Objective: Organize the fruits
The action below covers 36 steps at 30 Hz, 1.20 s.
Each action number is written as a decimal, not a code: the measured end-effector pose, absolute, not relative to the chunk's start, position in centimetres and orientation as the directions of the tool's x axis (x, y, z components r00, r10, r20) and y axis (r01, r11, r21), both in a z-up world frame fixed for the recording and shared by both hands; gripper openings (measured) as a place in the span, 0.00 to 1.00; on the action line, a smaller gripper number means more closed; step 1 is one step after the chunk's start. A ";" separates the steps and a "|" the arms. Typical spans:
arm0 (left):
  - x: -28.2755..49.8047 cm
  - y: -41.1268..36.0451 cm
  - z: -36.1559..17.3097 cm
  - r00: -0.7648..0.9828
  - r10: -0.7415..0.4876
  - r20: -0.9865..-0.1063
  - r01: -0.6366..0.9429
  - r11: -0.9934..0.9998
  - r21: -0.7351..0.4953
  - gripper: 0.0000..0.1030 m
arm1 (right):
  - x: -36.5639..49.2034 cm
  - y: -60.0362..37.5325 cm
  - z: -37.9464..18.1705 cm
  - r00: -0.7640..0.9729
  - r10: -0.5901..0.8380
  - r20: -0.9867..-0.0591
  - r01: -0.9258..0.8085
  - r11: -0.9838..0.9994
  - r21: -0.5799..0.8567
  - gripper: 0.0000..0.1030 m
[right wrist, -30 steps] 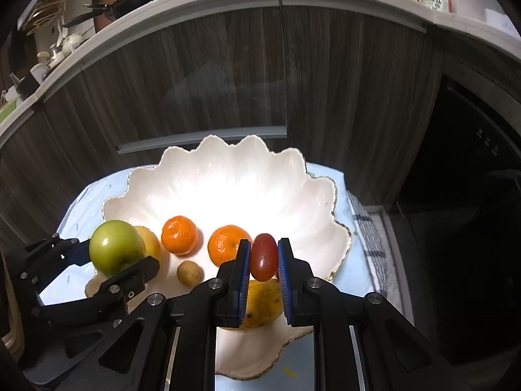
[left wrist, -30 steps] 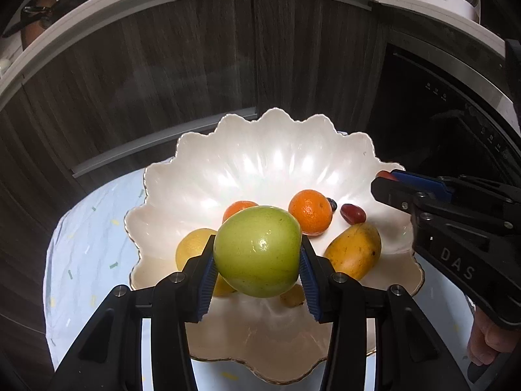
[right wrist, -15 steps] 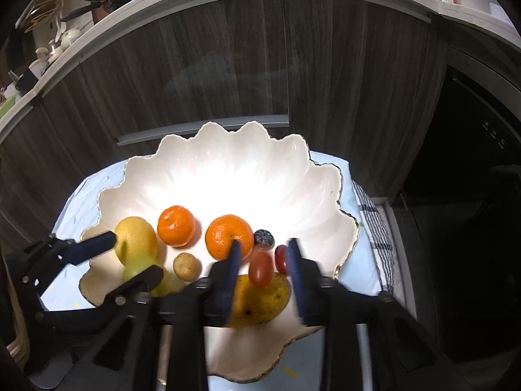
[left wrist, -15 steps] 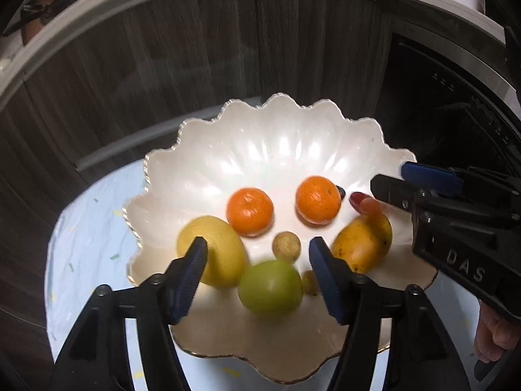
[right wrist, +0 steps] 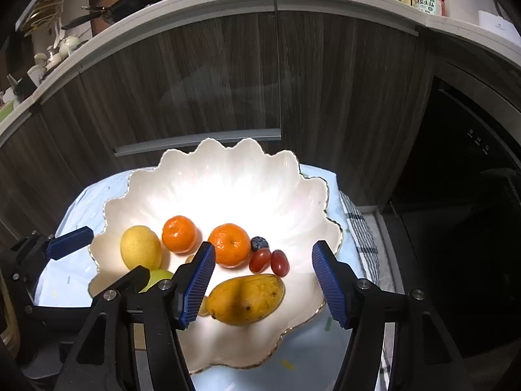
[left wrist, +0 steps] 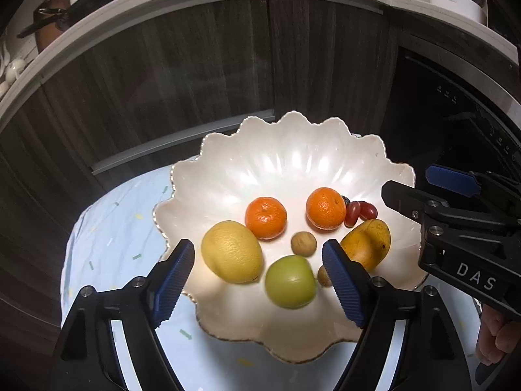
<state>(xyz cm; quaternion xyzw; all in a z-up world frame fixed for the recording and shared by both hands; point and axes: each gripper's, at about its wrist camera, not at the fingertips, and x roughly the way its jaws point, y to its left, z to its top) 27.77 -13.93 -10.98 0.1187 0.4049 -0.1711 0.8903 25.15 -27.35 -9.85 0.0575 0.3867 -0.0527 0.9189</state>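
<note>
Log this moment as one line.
left gripper: opening, empty | right gripper: opening, empty | round green apple, small red grape tomato: in scalloped white bowl

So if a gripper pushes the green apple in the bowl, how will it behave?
The green apple is round and smooth, so it would probably roll and could slip between pads. The bowl slopes inward, so it likely settles against the lemon. It looks firm, not fragile.

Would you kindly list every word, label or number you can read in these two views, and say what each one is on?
"DAS": white letters on the black body of the right tongs, seen from the left wrist.
Label on the bottle on the counter: printed characters, too small to read.
Marks on the dark appliance panel: too small to read.
</note>
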 end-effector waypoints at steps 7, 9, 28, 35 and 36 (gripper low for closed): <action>26.6 -13.0 -9.4 0.642 -0.186 -0.744 0.374 0.923 0.093 0.83 | 23.9 -26.7 -8.7 0.704 -0.058 -0.708 0.144 0.988 0.063 0.63; 26.2 -12.6 -8.9 0.651 -0.180 -0.737 0.363 0.927 0.095 0.84 | 23.4 -26.5 -8.3 0.707 -0.057 -0.705 0.145 0.987 0.065 0.63; 19.2 -9.1 -3.7 0.722 -0.139 -0.678 0.296 0.947 0.122 0.87 | 16.5 -23.9 -4.3 0.749 -0.059 -0.660 0.137 0.988 0.067 0.64; 16.1 -7.4 -2.3 0.736 -0.118 -0.666 0.264 0.957 0.122 0.87 | 13.5 -22.5 -3.1 0.763 -0.054 -0.644 0.120 0.991 0.058 0.64; 15.6 -7.2 -2.2 0.737 -0.114 -0.666 0.259 0.958 0.123 0.87 | 13.1 -22.4 -2.9 0.764 -0.053 -0.643 0.118 0.991 0.058 0.64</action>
